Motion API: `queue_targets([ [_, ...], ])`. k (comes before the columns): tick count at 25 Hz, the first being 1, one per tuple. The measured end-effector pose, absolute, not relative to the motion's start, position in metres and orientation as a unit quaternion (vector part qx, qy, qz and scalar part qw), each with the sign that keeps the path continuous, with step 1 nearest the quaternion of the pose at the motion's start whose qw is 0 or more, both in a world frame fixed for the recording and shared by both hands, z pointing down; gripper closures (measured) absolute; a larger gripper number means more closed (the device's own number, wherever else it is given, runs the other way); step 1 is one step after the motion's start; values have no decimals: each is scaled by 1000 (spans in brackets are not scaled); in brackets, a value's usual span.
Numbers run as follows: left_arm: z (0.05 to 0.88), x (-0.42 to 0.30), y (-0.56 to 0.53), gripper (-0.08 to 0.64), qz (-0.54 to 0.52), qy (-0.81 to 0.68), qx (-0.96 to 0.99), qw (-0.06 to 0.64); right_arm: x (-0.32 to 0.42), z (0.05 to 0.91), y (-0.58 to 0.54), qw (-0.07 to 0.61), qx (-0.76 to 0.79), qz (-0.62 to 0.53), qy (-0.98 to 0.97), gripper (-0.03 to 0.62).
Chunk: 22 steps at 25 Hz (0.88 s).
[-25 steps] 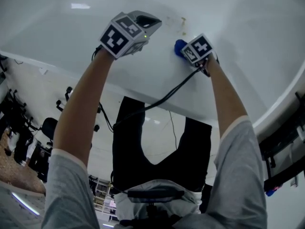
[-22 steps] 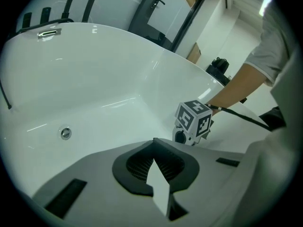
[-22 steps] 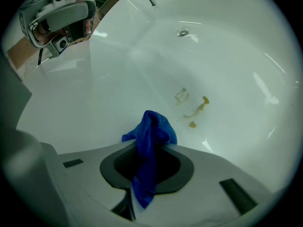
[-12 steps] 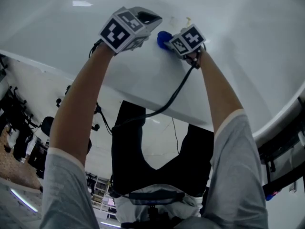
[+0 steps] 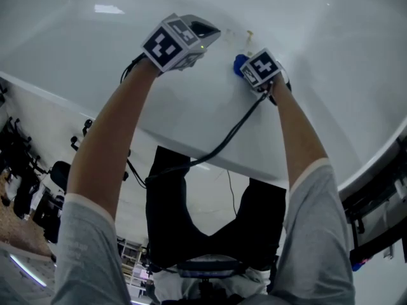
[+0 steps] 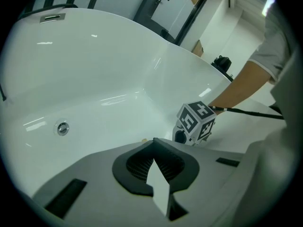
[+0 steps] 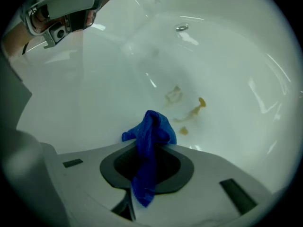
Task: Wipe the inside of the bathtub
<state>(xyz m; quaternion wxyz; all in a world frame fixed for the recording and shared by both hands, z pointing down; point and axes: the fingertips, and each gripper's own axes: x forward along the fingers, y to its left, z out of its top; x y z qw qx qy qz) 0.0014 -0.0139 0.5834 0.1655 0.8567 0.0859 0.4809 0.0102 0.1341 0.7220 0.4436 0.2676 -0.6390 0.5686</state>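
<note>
Cloth (image 7: 150, 136), blue, is pinched in the right gripper (image 7: 145, 174), down inside the bathtub (image 7: 232, 56). Yellow spots (image 7: 196, 109) sit at 1 o'clock from it. Press it flat and rub there. The left gripper (image 6: 154, 168) is closed on nothing.

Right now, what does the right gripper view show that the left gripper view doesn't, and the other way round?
Only the right gripper view: the blue cloth clamped in the right hand-held gripper, yellowish stains on the tub surface just past it, and the left hand-held gripper at upper left.
Only the left gripper view: the right hand-held gripper's marker cube, the person's forearm, and the room beyond the rim.
Both: the white bathtub interior and a round metal fitting.
</note>
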Motion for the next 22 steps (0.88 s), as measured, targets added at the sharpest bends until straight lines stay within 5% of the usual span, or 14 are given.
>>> queue_targets([
  [15,610,8,-12,555,495,109,848,155,-46,732,70,335,270,579,-693,526],
  [22,616,-5,-22,555,498,95,845,169,-42,742,75,353,280,578,-680,525],
])
